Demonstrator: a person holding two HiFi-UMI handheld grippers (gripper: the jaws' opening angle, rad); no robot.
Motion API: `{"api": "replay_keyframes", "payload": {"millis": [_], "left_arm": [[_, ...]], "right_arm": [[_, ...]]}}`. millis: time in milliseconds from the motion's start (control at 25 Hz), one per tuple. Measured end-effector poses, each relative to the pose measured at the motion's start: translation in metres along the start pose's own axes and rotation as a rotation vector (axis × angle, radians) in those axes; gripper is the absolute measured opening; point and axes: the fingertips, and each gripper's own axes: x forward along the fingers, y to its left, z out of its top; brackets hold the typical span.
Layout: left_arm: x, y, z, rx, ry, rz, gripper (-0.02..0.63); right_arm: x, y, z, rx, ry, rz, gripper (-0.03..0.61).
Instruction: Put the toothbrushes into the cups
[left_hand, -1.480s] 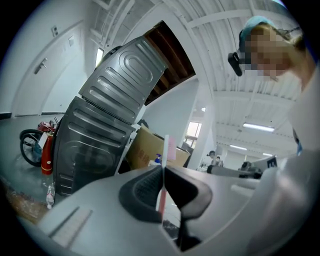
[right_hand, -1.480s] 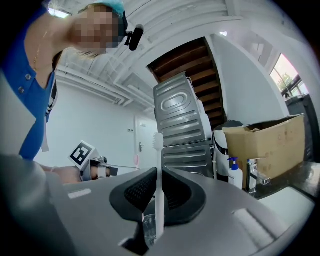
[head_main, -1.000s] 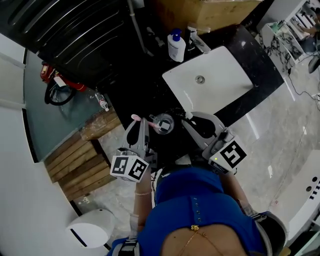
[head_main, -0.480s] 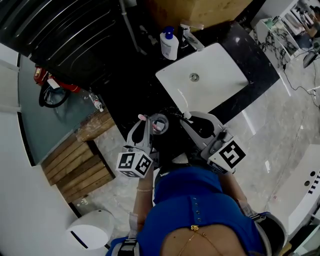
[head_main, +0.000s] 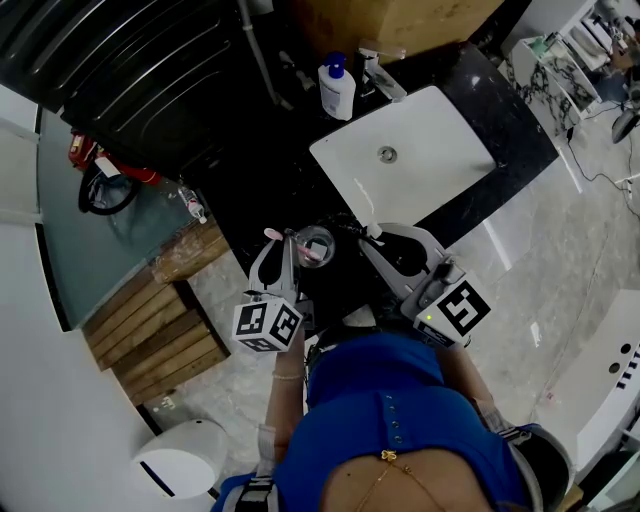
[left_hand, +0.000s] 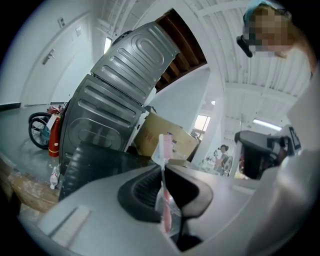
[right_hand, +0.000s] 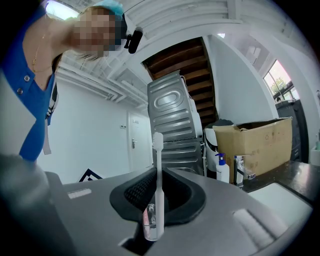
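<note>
Pinching a pink toothbrush (left_hand: 164, 200) in its jaws, the left gripper (head_main: 284, 240) has one end of it right over the clear cup (head_main: 318, 240) on the dark desk (head_main: 260, 190). Right gripper (right_hand: 159, 172) jaws clamp a white toothbrush (right_hand: 158, 165), near the cup.

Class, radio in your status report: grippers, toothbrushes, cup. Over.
Left gripper shut on pink toothbrush, its end at the cup. Right gripper shut on white toothbrush. No obstruction seen.
</note>
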Motion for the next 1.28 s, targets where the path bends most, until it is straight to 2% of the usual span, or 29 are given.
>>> {"api": "replay_keyframes", "payload": {"millis": [240,720,1000,1280], "left_arm": [[-0.001,0.001,0.000,-0.006,-0.012,0.005,0.026],[-0.009,-0.003,0.000,-0.019,-0.021,0.009,0.086],[-0.025,0.000,0.009,0.000,-0.051,0.048,0.091],[-0.042,0.002,0.018,0.004,-0.082,0.079,0.091]], "right_arm": [[-0.002,0.000,0.003,-0.005,-0.009,-0.004,0.037],[0.001,-0.002,0.007,0.013,-0.023,0.018,0.037],[0.016,0.006,0.018,0.028,-0.069,0.082,0.037],[0.034,0.015,0.013,0.032,-0.043,0.131,0.037]]}}
